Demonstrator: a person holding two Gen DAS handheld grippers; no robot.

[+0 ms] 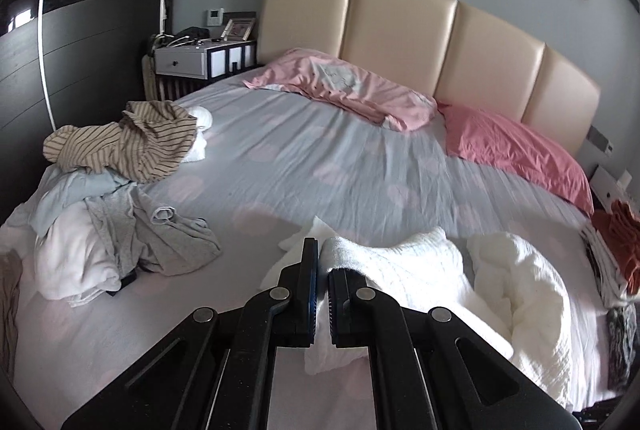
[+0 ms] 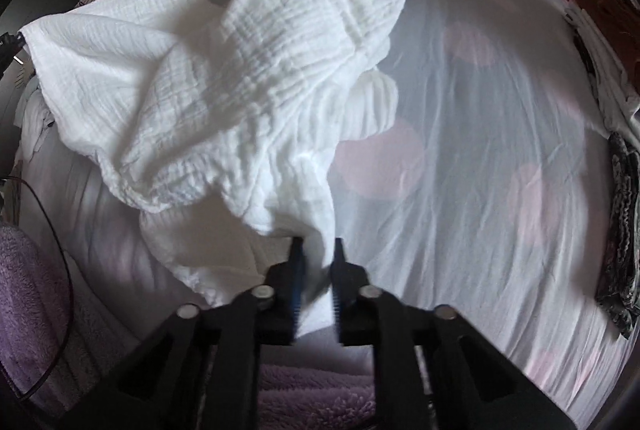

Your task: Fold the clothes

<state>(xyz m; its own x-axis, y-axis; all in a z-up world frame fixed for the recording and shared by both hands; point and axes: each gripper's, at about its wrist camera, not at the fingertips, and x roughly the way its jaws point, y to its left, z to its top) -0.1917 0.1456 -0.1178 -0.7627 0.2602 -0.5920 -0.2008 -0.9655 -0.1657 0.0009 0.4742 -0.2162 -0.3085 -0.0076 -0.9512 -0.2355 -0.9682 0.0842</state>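
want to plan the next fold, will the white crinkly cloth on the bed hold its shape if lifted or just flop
The white cloth likely flops: it lies bunched in soft folds. It looks thin, gauzy and crinkled, so probably light and grippy, not slippery. Lifted by one edge, it would likely hang and drag on the bed sheet.

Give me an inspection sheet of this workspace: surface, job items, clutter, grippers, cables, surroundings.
Surface: bed sheet, grey with pale pink spots, wrinkled.
Job's things: white crinkled cloth, crumpled, unfolded.
Clutter: unfolded laundry pile at the left in the left wrist view; folded stack at its right edge.
Grippers: left gripper shut on the cloth's edge; right gripper shut on the cloth's near edge.
Cables: dark cord over the purple fleece.
Surroundings: beige headboard, pink pillows, nightstand.
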